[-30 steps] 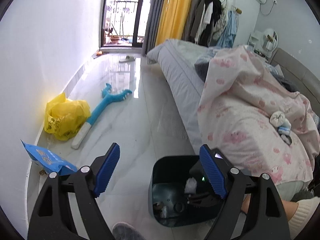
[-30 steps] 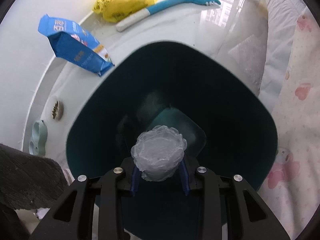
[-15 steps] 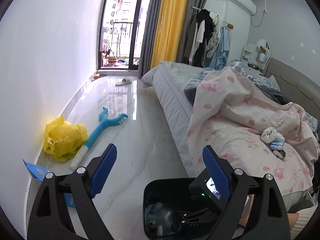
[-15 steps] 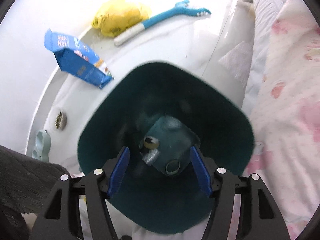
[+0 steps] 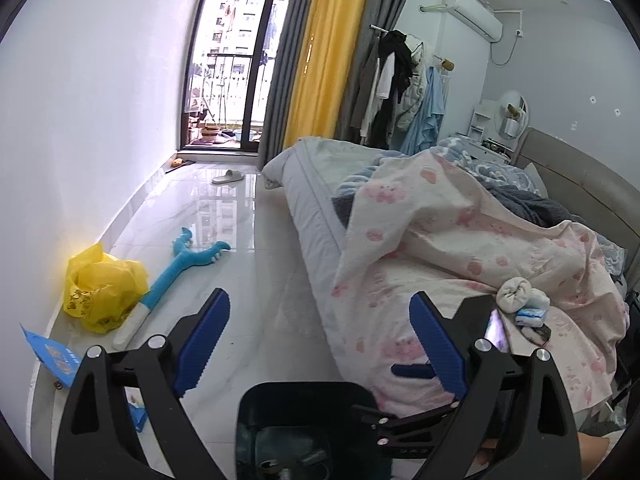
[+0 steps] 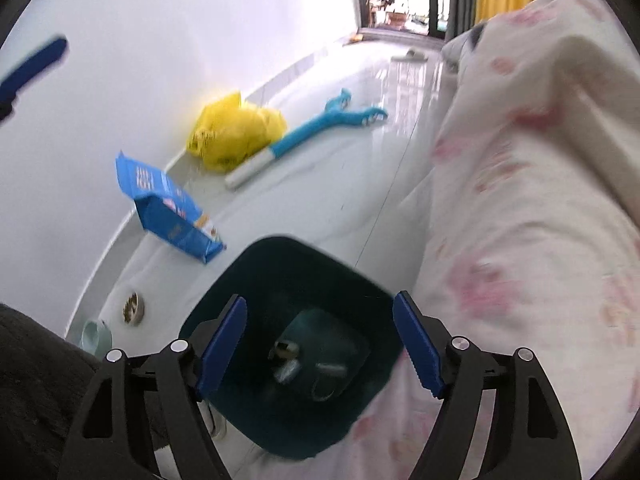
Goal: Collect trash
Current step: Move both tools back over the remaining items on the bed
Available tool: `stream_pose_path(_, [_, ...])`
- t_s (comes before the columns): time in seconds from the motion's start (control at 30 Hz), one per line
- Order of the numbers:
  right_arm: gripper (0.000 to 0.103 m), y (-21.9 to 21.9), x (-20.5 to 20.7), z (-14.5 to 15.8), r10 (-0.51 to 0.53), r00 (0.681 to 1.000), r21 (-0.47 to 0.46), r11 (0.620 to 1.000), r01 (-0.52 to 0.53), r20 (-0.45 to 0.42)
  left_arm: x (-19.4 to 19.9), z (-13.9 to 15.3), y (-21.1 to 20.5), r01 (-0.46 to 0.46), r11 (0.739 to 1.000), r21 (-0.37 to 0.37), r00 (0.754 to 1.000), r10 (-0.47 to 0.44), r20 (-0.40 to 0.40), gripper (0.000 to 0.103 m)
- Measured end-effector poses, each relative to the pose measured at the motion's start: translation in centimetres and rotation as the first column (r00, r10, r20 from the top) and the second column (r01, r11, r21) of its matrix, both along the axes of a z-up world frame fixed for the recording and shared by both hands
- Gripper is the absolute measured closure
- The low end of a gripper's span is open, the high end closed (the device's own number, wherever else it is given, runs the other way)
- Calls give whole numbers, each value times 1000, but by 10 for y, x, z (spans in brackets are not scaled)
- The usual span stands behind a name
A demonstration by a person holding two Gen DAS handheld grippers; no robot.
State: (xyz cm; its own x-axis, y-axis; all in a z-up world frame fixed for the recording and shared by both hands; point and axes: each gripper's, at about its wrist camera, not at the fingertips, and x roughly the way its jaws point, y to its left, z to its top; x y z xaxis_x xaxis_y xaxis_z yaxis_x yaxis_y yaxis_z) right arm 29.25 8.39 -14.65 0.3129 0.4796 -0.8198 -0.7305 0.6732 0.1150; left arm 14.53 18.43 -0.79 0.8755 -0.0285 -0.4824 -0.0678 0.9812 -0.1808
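A dark teal trash bin stands on the floor beside the bed; several pieces of trash lie at its bottom. My right gripper is open and empty above the bin's mouth. My left gripper is open and empty, raised over the floor, with the bin below it and the right gripper's body to its right. A blue snack bag and a yellow plastic bag lie on the floor by the wall; both show in the left wrist view, blue bag, yellow bag.
A blue and white toy brush lies on the white floor. A bed with a pink-patterned duvet fills the right side, with rolled socks on it. A slipper lies near the balcony door. Small items sit by the wall.
My right gripper let go of the crumpled clear plastic into the bin, opened wide and lifted away. My left gripper rose and tilted up toward the room.
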Motion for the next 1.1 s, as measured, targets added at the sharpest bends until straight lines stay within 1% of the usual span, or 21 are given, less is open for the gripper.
stream_pose_path(0.07, [23, -12, 2, 10, -19, 999, 20, 1000, 18, 33, 4, 0, -7, 7, 1000, -4, 1000, -7, -2, 10])
stream_pose_path(0.2, [22, -41, 8, 25, -57, 995, 53, 997, 53, 80, 12, -2, -22, 22, 1000, -21, 1000, -22, -7, 9])
stream_pose_path(0.33, [17, -69, 13, 37, -104, 988, 83, 992, 95, 114, 21, -3, -39, 44, 999, -26, 999, -44, -10, 9])
stream_pose_path(0.5, [14, -104, 17, 47, -147, 976, 91, 987, 134, 161, 30, -5, -66, 89, 996, -23, 996, -90, -11, 9])
stream_pose_path(0.83, [14, -179, 28, 60, -265, 948, 115, 962, 248, 176, 48, -14, -116, 158, 987, -22, 987, -159, -24, 9])
stream_pose_path(1.0, [14, -217, 30, 64, -327, 928, 117, 944, 309, 181, 55, -19, -140, 188, 982, 0, 982, -188, -35, 9])
stream_pose_path(1.1, [14, -235, 32, 65, -357, 916, 120, 933, 340, 181, 60, -22, -151, 202, 979, -2, 979, -202, -42, 9])
